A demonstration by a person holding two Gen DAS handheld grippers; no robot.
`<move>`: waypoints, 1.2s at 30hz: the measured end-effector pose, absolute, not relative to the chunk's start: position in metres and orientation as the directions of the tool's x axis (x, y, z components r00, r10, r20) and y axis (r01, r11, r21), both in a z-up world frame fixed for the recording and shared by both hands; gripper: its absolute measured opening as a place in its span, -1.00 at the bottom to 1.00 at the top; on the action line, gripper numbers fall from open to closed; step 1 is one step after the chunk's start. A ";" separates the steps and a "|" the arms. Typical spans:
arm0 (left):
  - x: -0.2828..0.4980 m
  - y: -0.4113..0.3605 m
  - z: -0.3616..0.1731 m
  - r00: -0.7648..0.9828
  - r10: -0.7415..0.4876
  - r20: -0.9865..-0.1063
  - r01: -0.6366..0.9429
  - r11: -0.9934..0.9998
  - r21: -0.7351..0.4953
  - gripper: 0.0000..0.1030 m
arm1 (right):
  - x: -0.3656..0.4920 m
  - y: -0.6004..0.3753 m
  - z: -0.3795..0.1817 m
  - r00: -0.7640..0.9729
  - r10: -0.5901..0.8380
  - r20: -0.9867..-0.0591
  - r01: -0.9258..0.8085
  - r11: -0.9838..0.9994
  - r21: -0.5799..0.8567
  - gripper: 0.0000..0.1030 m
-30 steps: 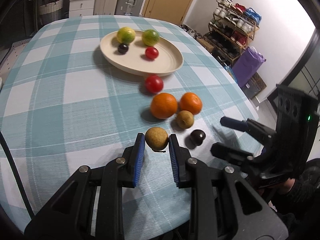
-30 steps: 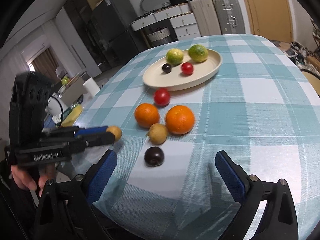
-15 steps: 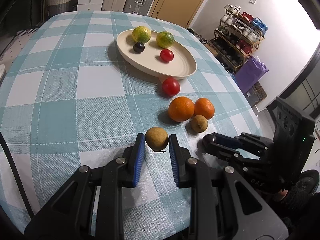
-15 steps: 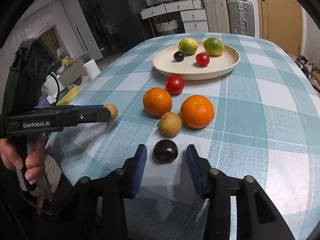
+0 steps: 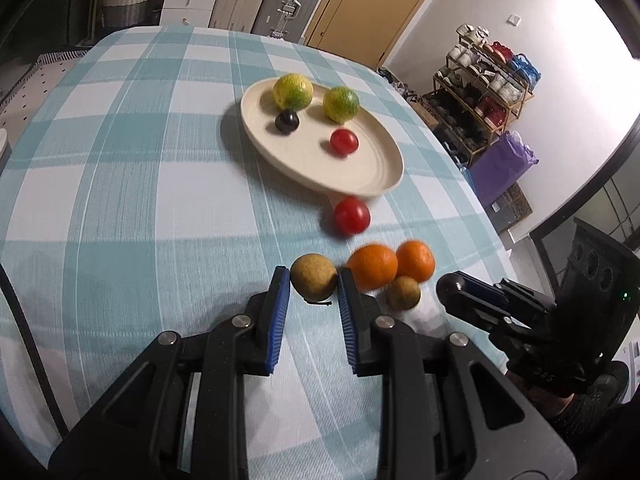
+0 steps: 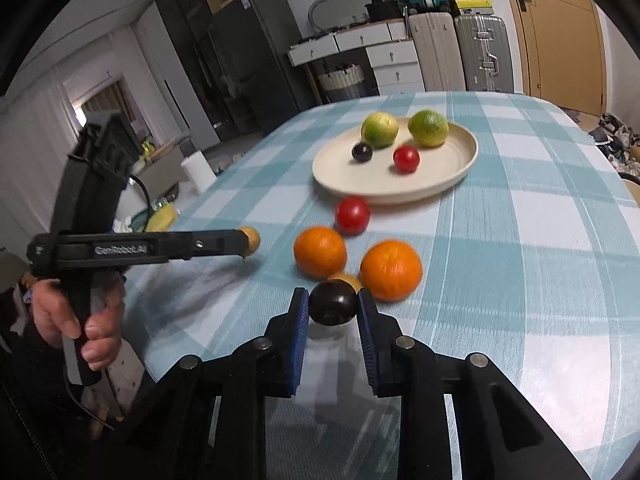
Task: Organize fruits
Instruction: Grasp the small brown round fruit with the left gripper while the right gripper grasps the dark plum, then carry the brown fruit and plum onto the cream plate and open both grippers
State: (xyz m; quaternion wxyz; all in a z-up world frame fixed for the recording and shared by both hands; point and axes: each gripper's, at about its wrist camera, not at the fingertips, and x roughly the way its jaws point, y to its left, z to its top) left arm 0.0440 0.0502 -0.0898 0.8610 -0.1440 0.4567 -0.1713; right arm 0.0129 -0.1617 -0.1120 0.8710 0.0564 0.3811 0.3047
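My left claw (image 5: 313, 286) grips tan round fruit (image 5: 313, 283); right claw (image 6: 333, 307) clamps dark plum (image 6: 333, 303), both above table (image 5: 120, 200).

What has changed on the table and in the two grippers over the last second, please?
The right gripper, open wide a second ago, has closed on the dark plum and raised it off the cloth. The left gripper still holds its brown fruit and has carried it forward toward the plate. The four fruits on the plate, the tomato, both oranges and the other brown fruit stayed put.
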 end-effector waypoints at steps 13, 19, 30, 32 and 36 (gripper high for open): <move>0.117 0.034 -0.063 0.545 -0.448 -0.709 0.180 0.888 -0.423 -0.58 | 0.060 -0.173 -0.077 0.559 0.613 -0.558 -0.509 0.785 0.353 -0.52; 0.165 0.020 -0.058 0.538 -0.449 -0.713 0.181 0.888 -0.422 -0.58 | 0.099 -0.182 -0.067 0.581 0.596 -0.554 -0.468 0.801 0.372 -0.51; 0.237 -0.004 -0.078 0.493 -0.442 -0.749 0.165 0.893 -0.418 -0.58 | 0.174 -0.183 -0.077 0.575 0.559 -0.598 -0.409 0.829 0.381 -0.51; 0.249 -0.007 -0.083 0.482 -0.444 -0.756 0.160 0.892 -0.422 -0.58 | 0.187 -0.182 -0.082 0.568 0.547 -0.615 -0.393 0.836 0.382 -0.51; 0.264 -0.011 -0.091 0.474 -0.435 -0.765 0.152 0.897 -0.416 -0.58 | 0.210 -0.182 -0.094 0.542 0.538 -0.646 -0.364 0.843 0.396 -0.51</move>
